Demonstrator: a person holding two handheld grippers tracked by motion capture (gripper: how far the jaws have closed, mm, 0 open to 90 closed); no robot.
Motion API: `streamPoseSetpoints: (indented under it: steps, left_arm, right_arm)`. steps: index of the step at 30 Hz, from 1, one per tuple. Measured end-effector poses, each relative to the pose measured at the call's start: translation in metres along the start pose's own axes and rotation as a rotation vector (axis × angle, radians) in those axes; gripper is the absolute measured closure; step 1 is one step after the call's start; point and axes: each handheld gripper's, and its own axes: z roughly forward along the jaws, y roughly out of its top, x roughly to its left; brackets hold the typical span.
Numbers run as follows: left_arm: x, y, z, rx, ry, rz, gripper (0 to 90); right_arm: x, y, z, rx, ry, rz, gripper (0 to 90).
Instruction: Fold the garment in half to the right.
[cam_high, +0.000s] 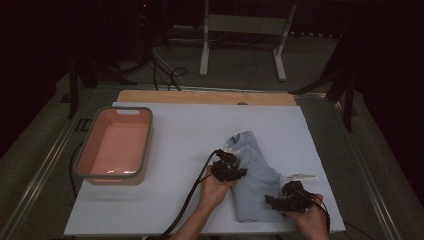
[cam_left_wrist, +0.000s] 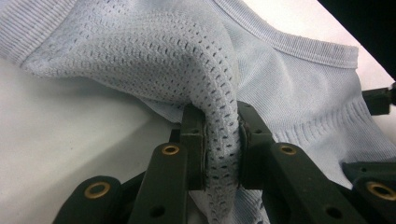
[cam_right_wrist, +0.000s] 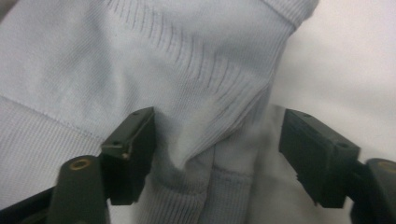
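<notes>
Two hand-held grippers work on one pale blue knitted garment (cam_high: 254, 175) lying crumpled on the white desk (cam_high: 190, 140). Left gripper (cam_high: 235, 167): its jaws are clenched on a bunched fold of the garment's open-mesh panel (cam_left_wrist: 223, 144), which rises between the two pads and arches up and away to the left of the jaws in the left gripper view; smooth knit with a ribbed hem spreads to the right of and beyond the jaws. Right gripper (cam_high: 277, 200): its jaws stand released, wide apart, with a raised ridge of ribbed fabric (cam_right_wrist: 219, 140) lying between them in the right gripper view; the left pad sits just against the cloth without pinching it, and the right pad is clear of the ridge, over a flatter part of the garment. Neither pad presses the ridge. The garment lies directly under and ahead of both sets of jaws, its bulk between the two grippers in the high view, with the left gripper at its left edge and the right gripper at its near right corner. Each gripper is carried by a hand entering from the near edge of the desk, and a black cable (cam_high: 192, 195) trails back from the left gripper. Well to the left of the left jaws stands a pink basin (cam_high: 116, 145) with a grey rim, apart from the garment.
</notes>
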Motion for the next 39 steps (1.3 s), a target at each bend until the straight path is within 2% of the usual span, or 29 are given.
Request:
streamPoseSetpoints:
  steps: [2,6,7,8,9,10,14,20,21,24,25,29,39]
  left_arm:
    - [0.001,0.0,0.0,0.003,-0.004,0.0,76.9]
    - [0.002,-0.001,0.001,0.003,-0.014,-0.012,76.5]
    - [0.002,-0.001,0.001,0.003,-0.014,-0.012,76.2]
    - [0.003,0.0,0.001,0.006,-0.018,-0.013,75.5]
    - [0.003,0.0,0.001,0.006,-0.018,-0.013,74.7]
    - [0.005,0.0,-0.001,-0.003,-0.026,-0.024,73.0]
    - [0.008,0.001,-0.006,-0.022,-0.028,-0.04,61.3]
    - [0.016,0.004,-0.014,-0.07,-0.001,-0.078,45.0]
    - [0.02,0.007,-0.016,-0.082,0.019,-0.092,42.4]
    - [0.023,0.009,-0.014,-0.072,0.03,-0.101,37.7]
    - [0.024,0.011,-0.01,-0.054,0.049,-0.101,37.1]
    - [0.026,0.01,0.001,-0.017,0.064,-0.106,35.9]
    - [0.027,0.013,0.008,0.005,0.07,-0.102,35.9]
  right_arm:
    - [-0.004,0.001,0.0,0.006,0.021,0.029,30.2]
    - [-0.003,0.003,0.001,0.022,0.056,0.021,47.4]
    - [-0.003,0.003,0.001,0.022,0.056,0.021,47.4]
    - [0.0,0.006,0.001,0.035,0.061,0.016,56.4]
    - [0.0,0.006,0.001,0.035,0.061,0.016,56.4]
    - [0.002,0.006,0.002,0.038,0.064,0.011,64.4]
    - [0.001,0.007,0.002,0.042,0.07,0.019,71.9]
    - [0.001,0.007,0.002,0.044,0.068,0.011,73.2]
    - [0.001,0.007,0.002,0.042,0.069,0.006,73.2]
    - [0.001,0.006,0.002,0.041,0.069,0.004,73.1]
    - [0.001,0.006,0.002,0.039,0.07,0.004,73.1]
    - [0.001,0.006,0.002,0.038,0.07,0.001,73.1]
    - [0.002,0.007,0.002,0.04,0.061,-0.001,72.9]
